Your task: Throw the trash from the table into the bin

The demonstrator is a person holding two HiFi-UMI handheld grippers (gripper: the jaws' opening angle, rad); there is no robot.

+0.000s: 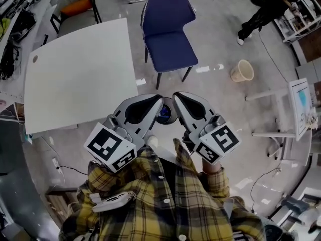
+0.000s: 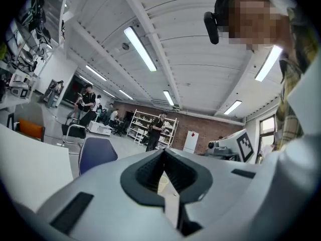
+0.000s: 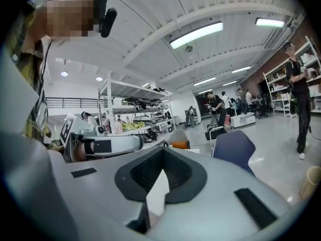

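First, head view, tabletop (image 1: 80, 74): we find no trash on the white surface, only a small dark spot (image 1: 34, 58) near one corner. We judge the clearing step done or close to it.
Head view, bin (image 1: 242, 70): the beige bin stands on the floor beyond the blue chair (image 1: 168, 39), well apart from the tabletop and from both grippers. We cannot see its contents.
Head view, bin axis: we read the bin as upright, with its long axis vertical and its mouth upward. Its lean here looks like lens distortion.
Head view, left gripper (image 1: 150, 104) and right gripper (image 1: 184, 102): they sit side by side close to the person's checked shirt (image 1: 165, 200), tips pointing away from the body toward the chair. We judge this a neutral carry, since neither gripper is near the tabletop or the bin.
Left gripper view, left gripper (image 2: 163, 152): the jaw tips are together and nothing is clamped. Only floor shows through the gap behind the tips.
Left gripper view, aim: roughly level, toward the chair (image 2: 95, 154) and the room beyond.
Right gripper view, right gripper (image 3: 163, 150): the jaws are closed tip to tip and hold nothing.
Right gripper view, bin (image 3: 311, 182): it sits low at the right edge, off the gripper's line. Its rim is uppermost, which supports the upright reading.
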